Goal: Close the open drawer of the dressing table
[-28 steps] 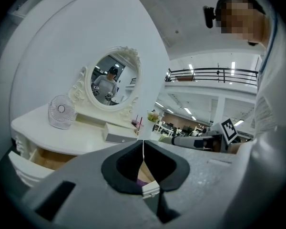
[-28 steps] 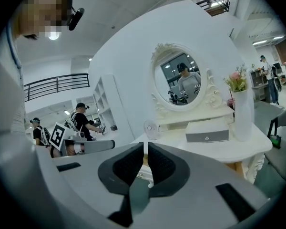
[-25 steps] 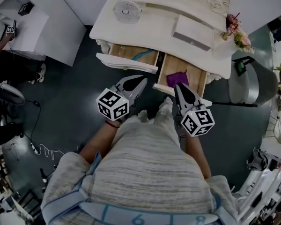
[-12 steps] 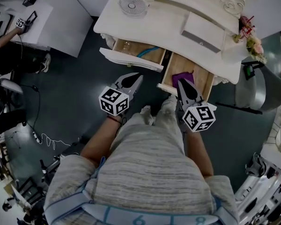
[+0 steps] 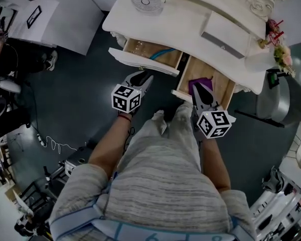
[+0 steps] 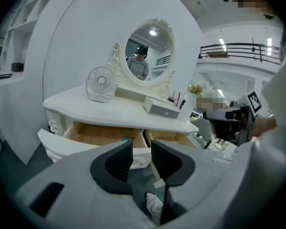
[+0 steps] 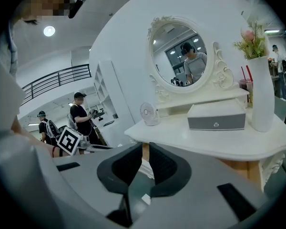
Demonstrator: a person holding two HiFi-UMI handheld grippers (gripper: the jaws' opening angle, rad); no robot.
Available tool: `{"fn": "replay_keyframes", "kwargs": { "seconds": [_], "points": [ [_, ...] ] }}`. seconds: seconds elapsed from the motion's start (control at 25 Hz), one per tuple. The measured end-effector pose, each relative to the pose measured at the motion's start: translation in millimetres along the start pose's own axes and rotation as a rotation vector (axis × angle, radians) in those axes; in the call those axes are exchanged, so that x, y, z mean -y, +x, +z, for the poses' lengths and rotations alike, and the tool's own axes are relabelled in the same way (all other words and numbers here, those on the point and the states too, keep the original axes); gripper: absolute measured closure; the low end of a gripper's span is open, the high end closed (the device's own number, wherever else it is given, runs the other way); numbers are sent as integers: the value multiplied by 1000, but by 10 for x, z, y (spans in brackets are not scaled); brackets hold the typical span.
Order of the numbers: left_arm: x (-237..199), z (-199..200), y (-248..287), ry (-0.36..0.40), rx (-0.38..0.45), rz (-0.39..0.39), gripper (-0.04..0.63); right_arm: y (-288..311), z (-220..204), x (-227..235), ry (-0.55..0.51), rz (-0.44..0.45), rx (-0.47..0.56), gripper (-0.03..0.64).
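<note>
The white dressing table (image 5: 190, 21) has two wooden drawers pulled out. The left drawer (image 5: 143, 63) holds a blue item; it also shows in the left gripper view (image 6: 93, 133). The right drawer (image 5: 220, 87) holds a purple item (image 5: 198, 83). My left gripper (image 5: 143, 77) hangs just in front of the left drawer's white front. Its jaws have just been opening and stand apart with nothing between them (image 6: 141, 151). My right gripper (image 5: 198, 88) is over the right drawer's front edge, its jaws together on nothing (image 7: 144, 159).
On the tabletop stand a small fan (image 5: 146, 0), a grey box (image 5: 226, 38) and a vase of flowers (image 5: 278, 54). A grey chair (image 5: 286, 102) is to the right of the table. My socked feet (image 5: 160, 118) are on the dark floor below the drawers.
Both grippers have moved closer to the drawer fronts. The left gripper now points more steeply down at the left drawer.
</note>
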State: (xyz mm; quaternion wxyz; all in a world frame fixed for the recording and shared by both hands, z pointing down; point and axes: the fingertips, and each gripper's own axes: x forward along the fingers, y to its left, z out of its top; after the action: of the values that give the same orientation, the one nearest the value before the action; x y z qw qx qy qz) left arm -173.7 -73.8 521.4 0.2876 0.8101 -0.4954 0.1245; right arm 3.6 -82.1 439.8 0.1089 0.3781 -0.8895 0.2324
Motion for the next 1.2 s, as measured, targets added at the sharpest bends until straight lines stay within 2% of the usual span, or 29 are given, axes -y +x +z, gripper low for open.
{"fn": "replay_keyframes", "kwargs": {
  "seconds": [0.52, 0.68, 1.2],
  "points": [
    [-531, -567, 290, -53, -173, 157, 433, 86, -139, 109, 11, 12, -41, 604],
    [-684, -715, 392, -30, -244, 204, 401, 77, -149, 175, 15, 4, -45, 604],
    [-1147, -1033, 660, -4, -411, 347, 400, 61, -162, 369, 45, -24, -54, 604]
  ]
}}
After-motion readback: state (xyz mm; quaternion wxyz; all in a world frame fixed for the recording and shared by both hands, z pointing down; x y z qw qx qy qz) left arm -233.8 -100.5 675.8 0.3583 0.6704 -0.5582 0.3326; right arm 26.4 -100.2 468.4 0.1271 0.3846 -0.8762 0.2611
